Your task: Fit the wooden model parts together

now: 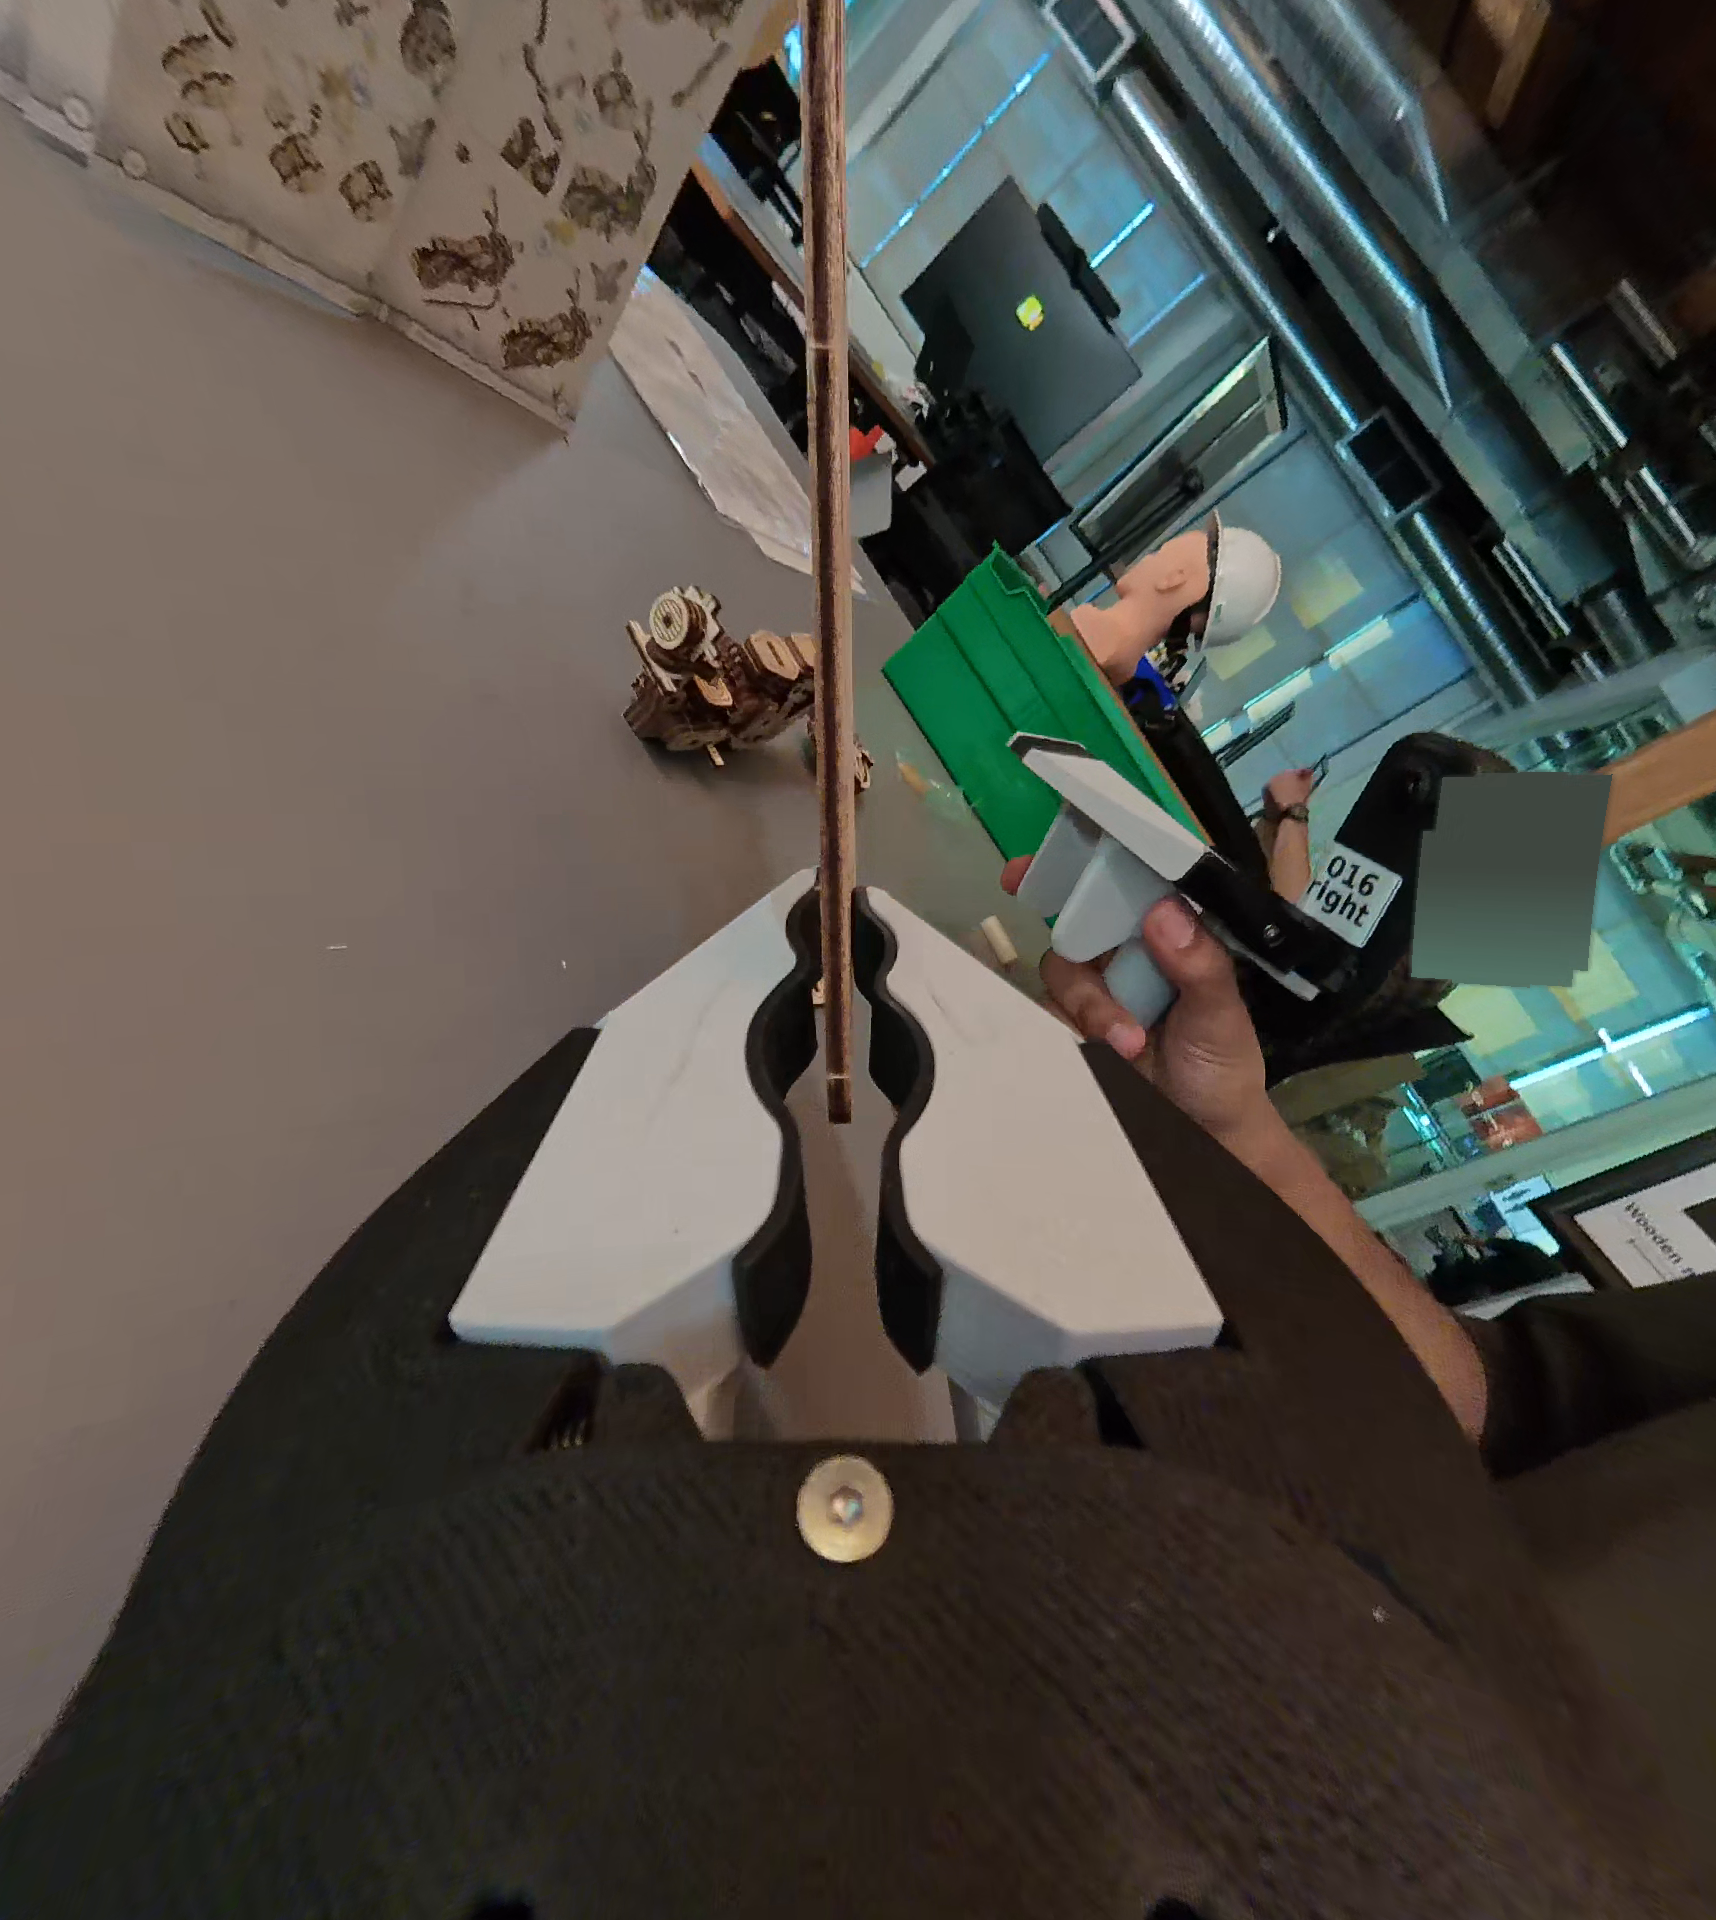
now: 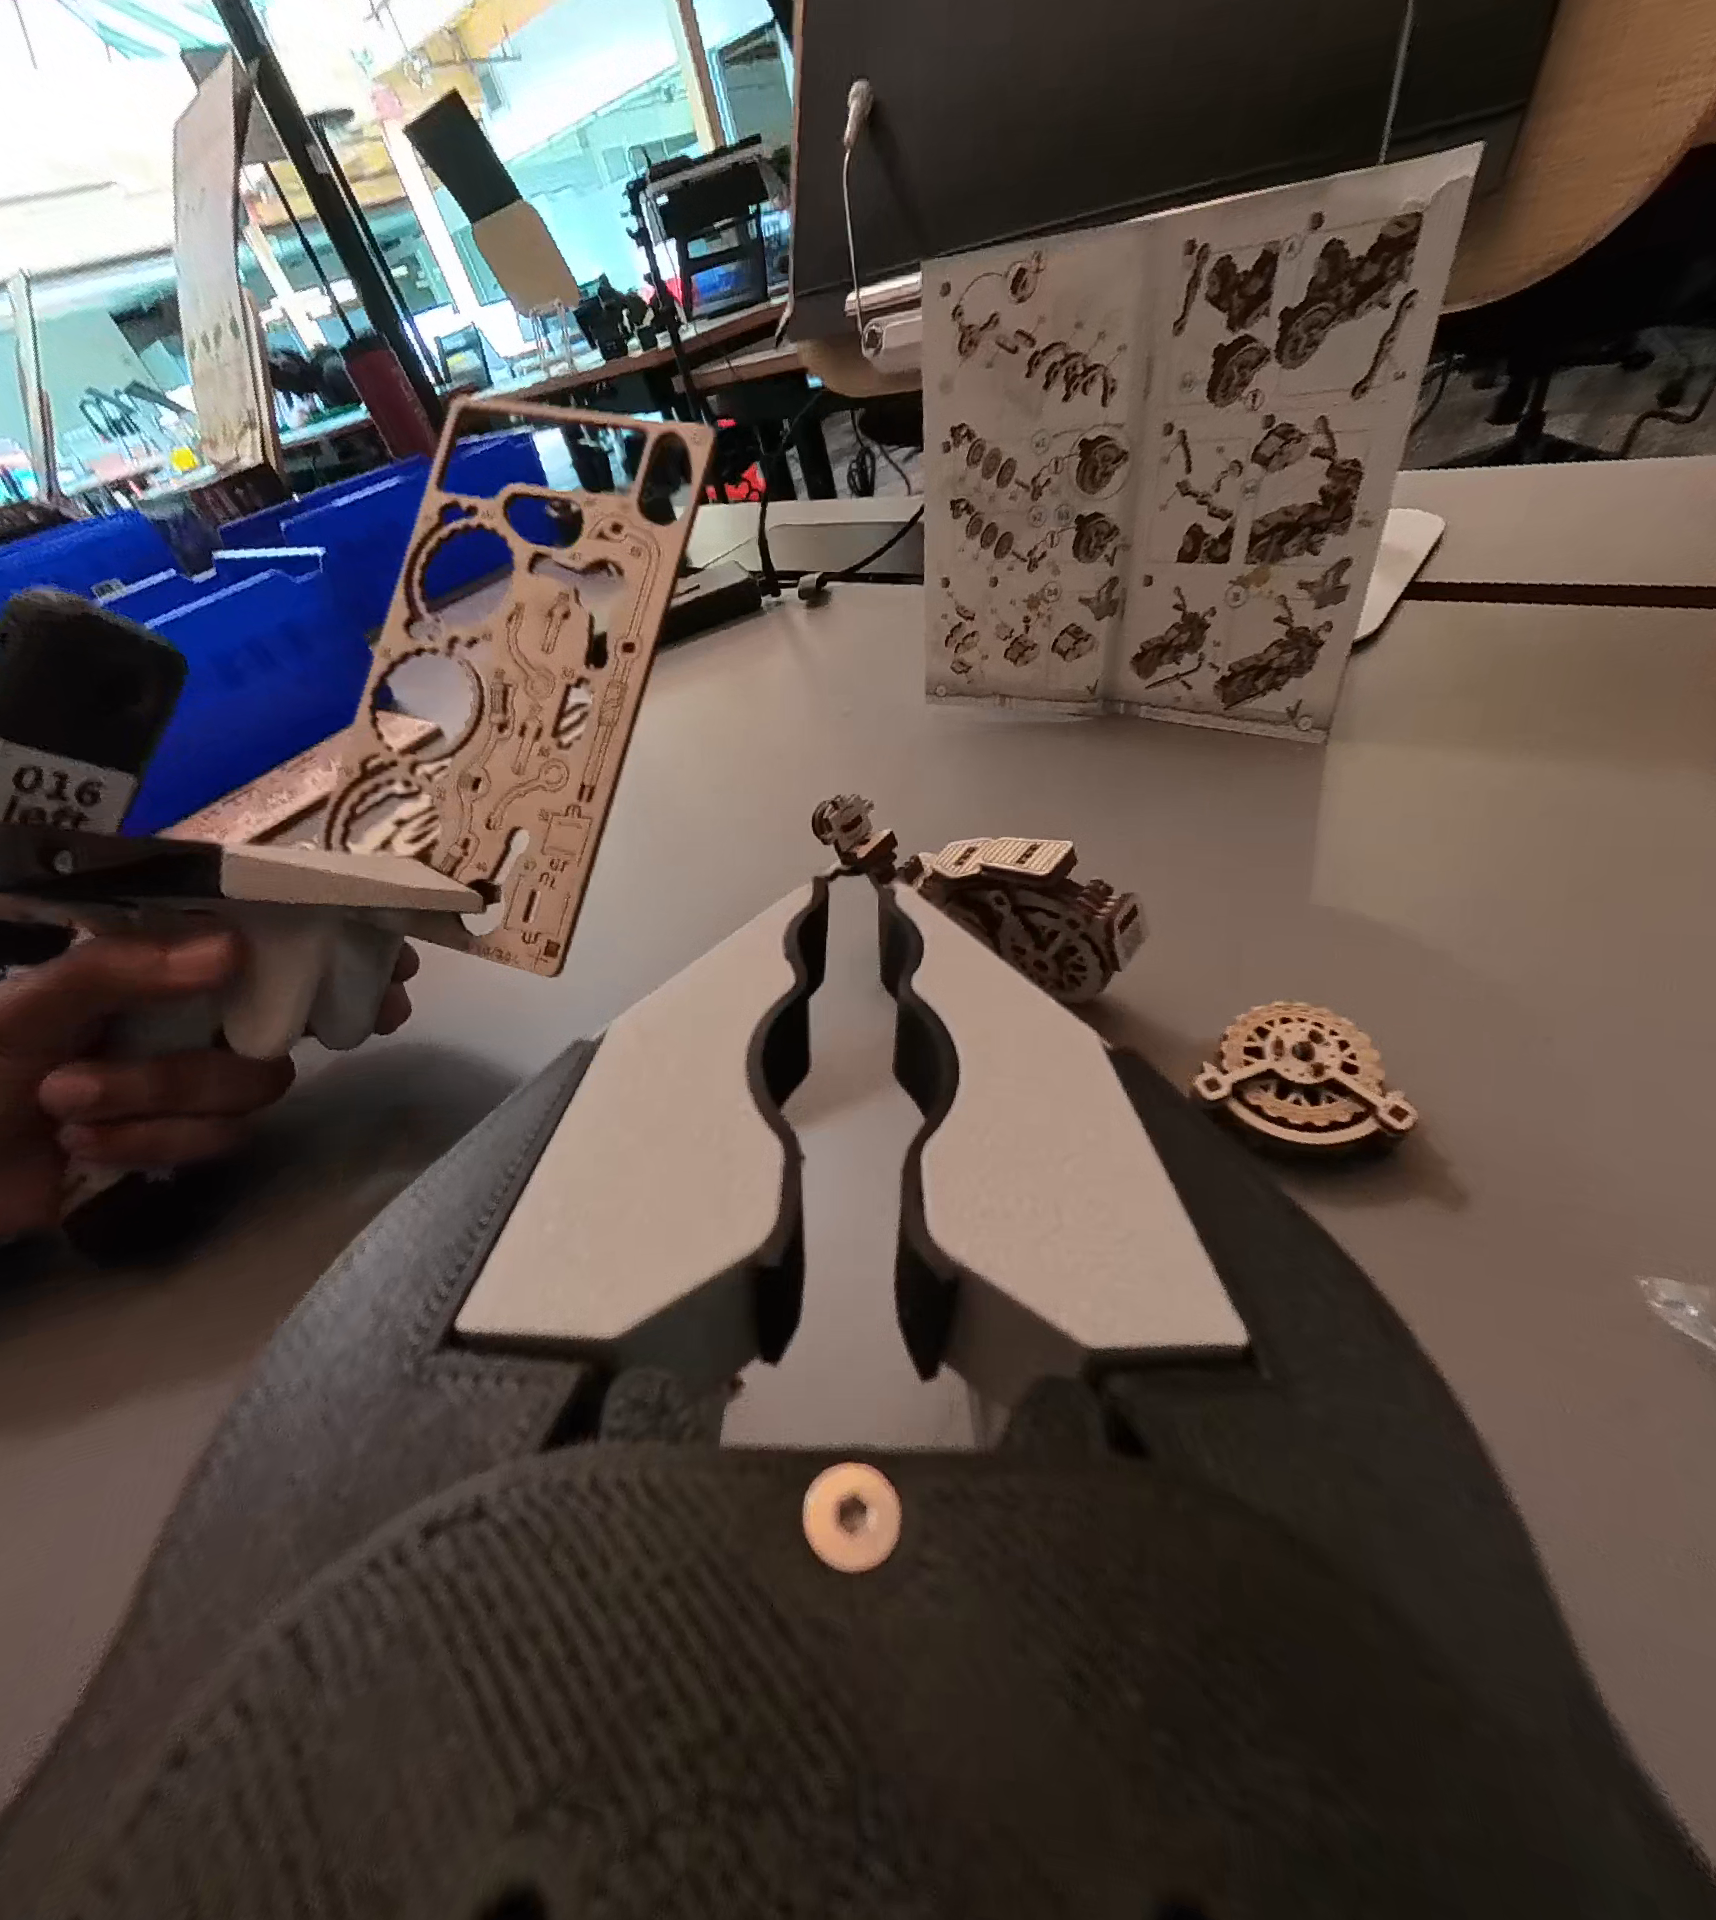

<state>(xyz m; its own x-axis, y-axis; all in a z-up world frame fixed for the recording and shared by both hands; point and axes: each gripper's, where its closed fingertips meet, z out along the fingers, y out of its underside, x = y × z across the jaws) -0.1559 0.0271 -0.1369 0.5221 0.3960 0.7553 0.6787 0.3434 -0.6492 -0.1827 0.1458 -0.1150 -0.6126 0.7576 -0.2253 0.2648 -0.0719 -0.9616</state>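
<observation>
Counted on the grey table: wooden model pieces, paper and grippers.

One laser-cut wooden sheet [image 2: 532, 665], with many part-shaped holes. One part-built wooden model [image 2: 1030, 914] and one separate wooden gear wheel [image 2: 1301, 1081]. One open instruction booklet [image 2: 1176, 457] standing upright. Two hand-held grippers: the left gripper [image 1: 841, 904] and the right gripper [image 2: 849, 883]. One green bin [image 1: 989, 686]; several blue bins [image 2: 293, 582], number unclear.

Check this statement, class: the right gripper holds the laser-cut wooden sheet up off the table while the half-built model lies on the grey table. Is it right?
One detail is wrong. The left gripper holds the wooden sheet, as the right wrist view shows; the right gripper is empty, jaws slightly apart. The half-built model does lie on the grey table.
</observation>
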